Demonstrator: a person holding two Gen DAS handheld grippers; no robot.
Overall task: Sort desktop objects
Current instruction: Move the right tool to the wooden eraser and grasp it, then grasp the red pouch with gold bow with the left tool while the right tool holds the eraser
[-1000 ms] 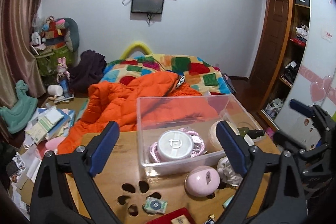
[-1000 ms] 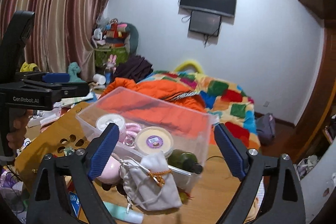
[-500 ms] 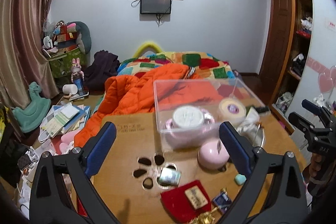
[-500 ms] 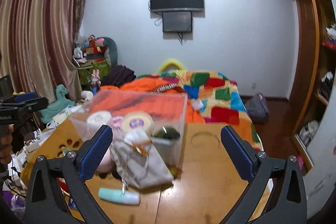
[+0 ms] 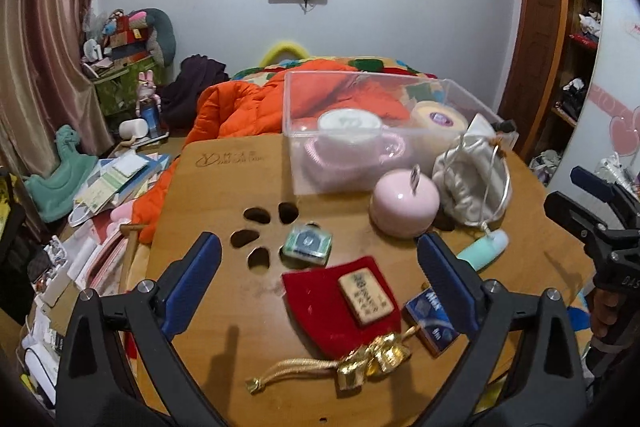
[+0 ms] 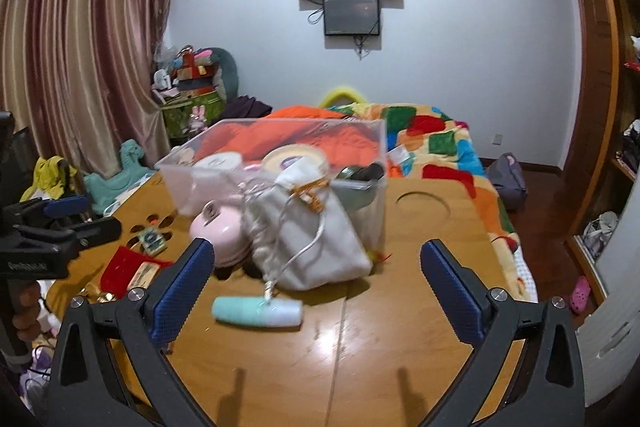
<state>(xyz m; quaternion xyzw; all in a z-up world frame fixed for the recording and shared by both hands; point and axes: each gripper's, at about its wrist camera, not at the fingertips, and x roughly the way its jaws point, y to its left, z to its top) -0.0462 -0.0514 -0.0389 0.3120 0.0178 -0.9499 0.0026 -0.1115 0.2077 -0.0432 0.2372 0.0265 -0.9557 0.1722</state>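
A clear plastic box (image 5: 384, 131) (image 6: 280, 163) stands at the far side of the wooden table (image 5: 224, 195) and holds a white round jar (image 5: 349, 123), a tape roll (image 5: 438, 117) and a dark bottle (image 6: 360, 173). In front of it lie a pink round case (image 5: 404, 205), a white drawstring pouch (image 5: 472, 179) (image 6: 308, 231), a mint tube (image 6: 258, 311), a small green box (image 5: 307, 245), a red pouch with a wooden block (image 5: 340, 303), a blue card box (image 5: 432, 319) and a gold tassel (image 5: 368, 359). My left gripper (image 5: 318, 283) is open above the red pouch. My right gripper (image 6: 316, 287) is open near the mint tube.
A bed with an orange jacket (image 5: 248, 107) and a patchwork quilt (image 6: 436, 143) lies behind the table. Books and clutter (image 5: 104, 187) cover the floor on the left. The table has paw-shaped cutouts (image 5: 264, 231) and a round recess (image 6: 423, 205). A wardrobe (image 5: 560, 47) stands at the right.
Both grippers have drawn back and tilted down from the box, so more of the near table and its loose objects shows. Both stay open and empty.
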